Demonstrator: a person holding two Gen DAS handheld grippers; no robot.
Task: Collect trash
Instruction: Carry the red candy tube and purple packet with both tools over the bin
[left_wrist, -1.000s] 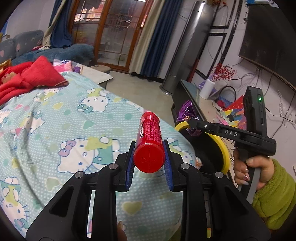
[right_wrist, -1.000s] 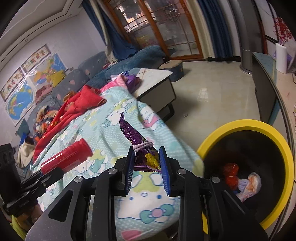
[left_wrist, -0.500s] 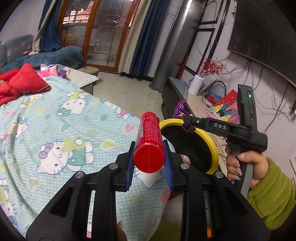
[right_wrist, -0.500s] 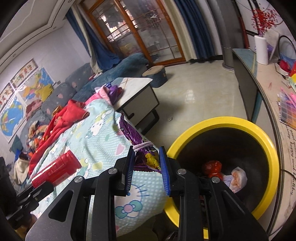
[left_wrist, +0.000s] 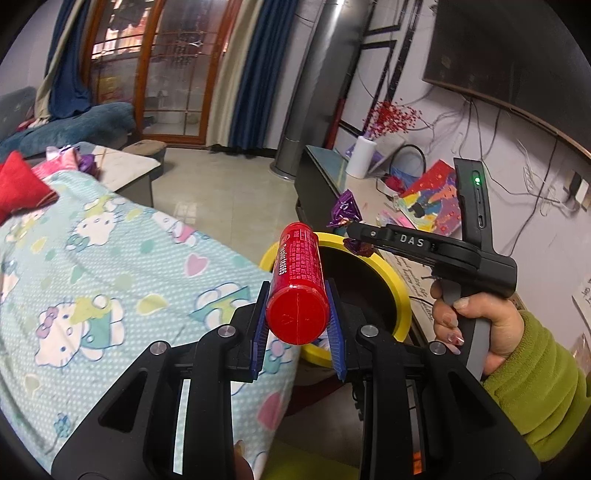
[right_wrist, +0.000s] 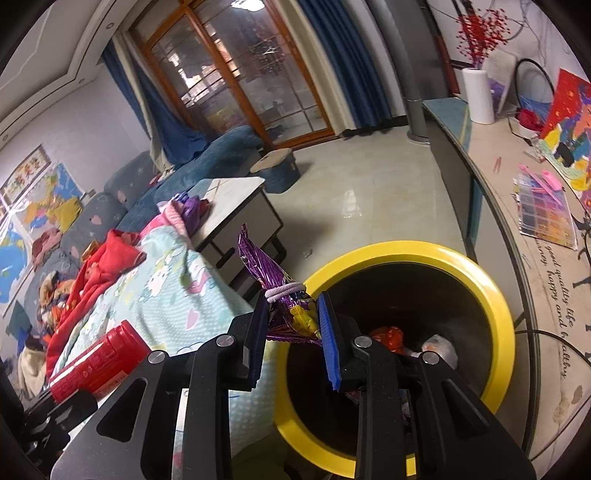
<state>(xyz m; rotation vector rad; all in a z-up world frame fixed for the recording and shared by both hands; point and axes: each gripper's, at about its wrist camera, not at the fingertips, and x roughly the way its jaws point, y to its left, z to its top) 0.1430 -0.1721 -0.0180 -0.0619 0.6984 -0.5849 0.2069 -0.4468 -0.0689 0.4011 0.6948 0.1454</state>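
The yellow-rimmed bin (right_wrist: 502, 306) stands on the floor at the corner of the bed (left_wrist: 110, 258), and both pieces of trash are being carried toward its mouth. The left hand-held gripper (left_wrist: 297, 314) has its jaws closed to the width of a red canister (left_wrist: 299, 284), clamped near the flat cap end so that the body juts forward along the fingers; this lengthwise hold keeps the round canister from rolling out and points its far end at the bin, whose near rim lies just beyond it. The canister is above the bed's edge, not yet over the opening. The right hand-held gripper (right_wrist: 293, 317) is nearly closed on a crumpled purple wrapper (right_wrist: 266, 266), pinched at its lower part below a pale elastic band, so the loose foil stands up above the jaws instead of dragging. Seen from the right wrist, this gripper sits at the bin's near-left rim, with its right finger (right_wrist: 328, 332) already over the dark interior, where a red item and a pale wrapped piece lie at the bottom. My judgement is that the wrapper is close to release, while the canister needs to travel further over the rim first, or it may strike the yellow edge and fall to the floor.
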